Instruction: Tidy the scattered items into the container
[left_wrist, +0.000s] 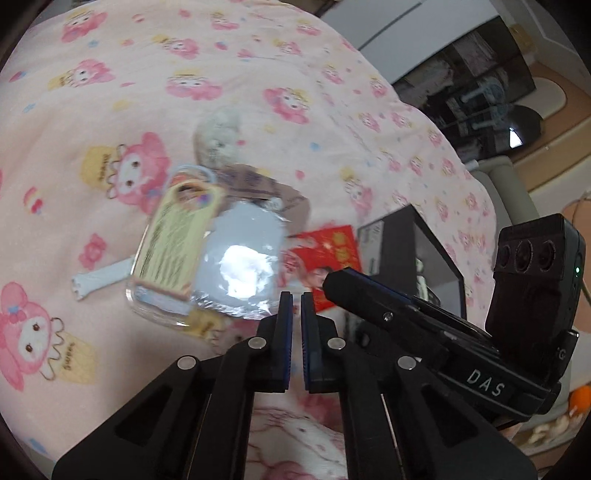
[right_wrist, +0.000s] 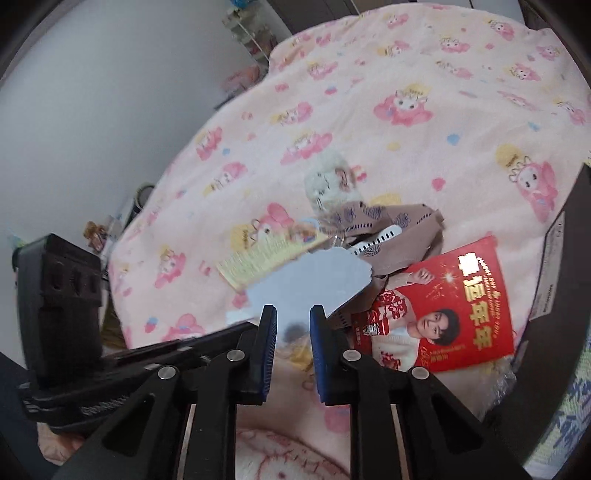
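A clear plastic packet (left_wrist: 221, 266) with a yellow card and white backing lies on the pink cartoon blanket; it also shows in the right wrist view (right_wrist: 306, 280). My left gripper (left_wrist: 296, 295) is shut, nearly touching the packet's near edge, holding nothing I can see. My right gripper (right_wrist: 293, 310) is open, its fingers straddling the packet's near edge. Beside the packet lie a red envelope (right_wrist: 450, 314), a brown patterned cloth (right_wrist: 399, 229), a white strap (left_wrist: 101, 278) and a fluffy white toy (right_wrist: 332, 181). A black box (left_wrist: 417, 254) stands at the right.
The pink blanket (left_wrist: 110, 92) covers the bed. The right gripper's body (left_wrist: 517, 314) crosses the left view's lower right. A white wall (right_wrist: 92, 92) and cluttered shelf lie past the bed's far edge. Dark furniture (left_wrist: 480, 85) stands beyond the bed.
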